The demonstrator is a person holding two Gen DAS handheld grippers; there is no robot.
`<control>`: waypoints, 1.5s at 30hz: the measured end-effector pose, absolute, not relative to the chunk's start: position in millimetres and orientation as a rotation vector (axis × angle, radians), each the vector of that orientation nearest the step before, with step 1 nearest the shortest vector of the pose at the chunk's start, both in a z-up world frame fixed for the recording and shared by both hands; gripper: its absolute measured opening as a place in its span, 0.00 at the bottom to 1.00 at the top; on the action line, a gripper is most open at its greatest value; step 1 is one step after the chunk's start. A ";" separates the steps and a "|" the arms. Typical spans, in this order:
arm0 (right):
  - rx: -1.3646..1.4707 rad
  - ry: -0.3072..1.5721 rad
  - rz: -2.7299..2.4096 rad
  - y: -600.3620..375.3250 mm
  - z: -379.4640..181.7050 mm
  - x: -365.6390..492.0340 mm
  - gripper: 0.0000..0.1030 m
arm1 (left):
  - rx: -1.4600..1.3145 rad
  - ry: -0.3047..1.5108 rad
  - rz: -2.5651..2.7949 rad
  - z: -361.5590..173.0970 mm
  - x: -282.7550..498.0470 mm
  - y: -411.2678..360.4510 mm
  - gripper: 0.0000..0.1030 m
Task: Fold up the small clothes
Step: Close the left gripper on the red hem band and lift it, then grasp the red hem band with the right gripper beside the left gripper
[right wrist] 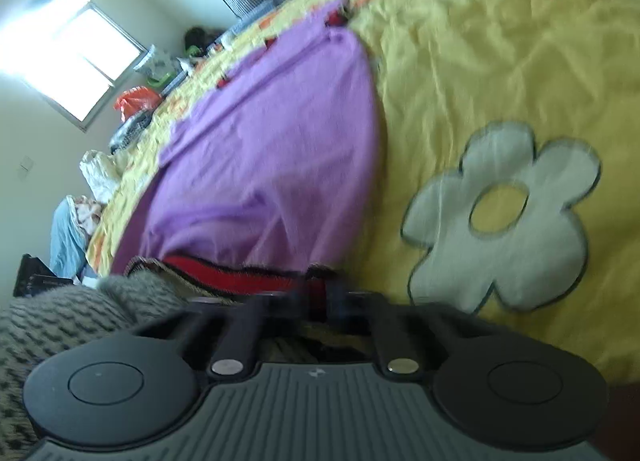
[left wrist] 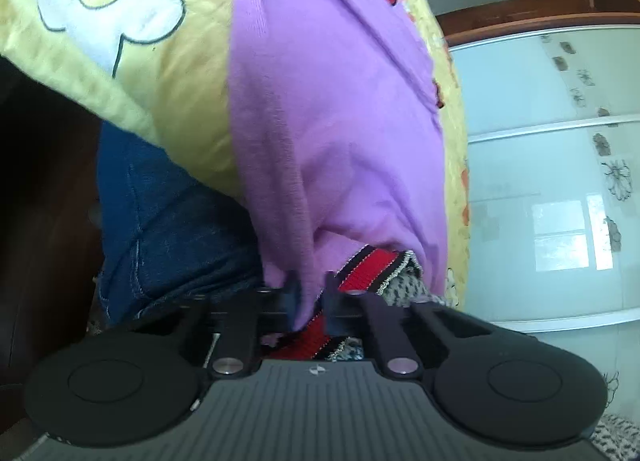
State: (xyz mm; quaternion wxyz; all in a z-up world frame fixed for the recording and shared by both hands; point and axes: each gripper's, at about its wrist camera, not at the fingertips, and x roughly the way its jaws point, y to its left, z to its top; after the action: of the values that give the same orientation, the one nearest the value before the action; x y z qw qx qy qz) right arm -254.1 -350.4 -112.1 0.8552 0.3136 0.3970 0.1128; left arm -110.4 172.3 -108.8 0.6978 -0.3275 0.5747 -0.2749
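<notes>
**Both grippers pinch the hem end of a purple top**

Nearest the lens in the left wrist view, the left gripper [left wrist: 310, 293] is clenched on purple fabric, with the red band [left wrist: 370, 265] of the top [left wrist: 320, 101] bunched just beside its jaws. The grasp sits at a corner of the hem, so the cloth trails away from the fingers over the yellow quilt [left wrist: 180, 73] and hangs clear of the jeans [left wrist: 168, 229] on the left.

In the right wrist view, the right gripper [right wrist: 316, 297] looks closed on the same red band [right wrist: 240, 275], though blur makes the contact hard to confirm. Left of it lies a grey knit [right wrist: 80, 317]; ahead, the top [right wrist: 272, 149] spreads flat on the quilt [right wrist: 460, 81]; to the right is a white flower patch [right wrist: 500, 237].

Holding both hem corners probably keeps the edge taut and level, so the lower half can be carried over the upper half as one clean fold. The fold itself seems not yet made.
</notes>
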 end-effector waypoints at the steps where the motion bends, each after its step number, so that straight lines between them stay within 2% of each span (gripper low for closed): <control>1: 0.637 0.822 0.223 -346.3 -110.2 -254.5 0.06 | -0.724 1.265 -0.606 -105.9 -111.3 174.2 0.03; 10: 0.523 0.579 0.224 -348.2 -58.1 -227.4 0.05 | -0.693 1.047 -0.612 -67.1 -87.8 189.6 0.02; 17: 0.473 0.480 0.232 -379.2 -51.7 -151.8 0.05 | -0.651 0.925 -0.588 -54.8 -28.9 194.0 0.02; 24: 0.510 0.633 0.209 -400.2 -96.3 -71.1 0.05 | -0.653 0.982 -0.505 -94.0 27.8 204.0 0.02; 28: 0.518 0.691 0.243 -394.8 -107.1 -62.7 0.08 | -0.719 0.997 -0.503 -112.5 31.1 206.7 0.02; 29: 0.529 0.708 0.249 -395.1 -106.8 -62.3 0.09 | -0.733 0.997 -0.495 -111.5 28.8 207.5 0.09; 30: 0.531 0.711 0.268 -394.5 -106.8 -63.0 0.10 | -0.754 0.998 -0.514 -111.3 26.8 207.9 0.31; 31: 0.536 0.702 0.278 -394.6 -106.8 -65.3 0.12 | -0.788 0.987 -0.537 -111.2 23.3 209.2 0.42; 32: 0.553 0.705 0.282 -395.3 -108.3 -64.8 0.20 | -0.820 0.976 -0.551 -110.7 19.3 209.6 0.56; 33: 0.580 0.715 0.298 -396.8 -110.5 -63.9 0.21 | -0.831 0.974 -0.561 -109.5 16.1 208.3 0.64; 39: 0.826 0.693 0.328 -417.5 -123.1 -62.7 0.22 | -0.831 0.987 -0.559 -107.2 19.1 190.1 0.74; 45: 1.015 0.683 0.342 -438.6 -133.7 -59.4 0.22 | -0.793 1.005 -0.523 -98.4 16.9 175.6 0.73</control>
State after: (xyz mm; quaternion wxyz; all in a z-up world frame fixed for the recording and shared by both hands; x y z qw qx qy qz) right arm -59.4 -438.6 -133.7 0.8048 0.4742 0.3190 0.1599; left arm 16.9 175.6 -98.4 0.7704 -0.3655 0.4632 -0.2414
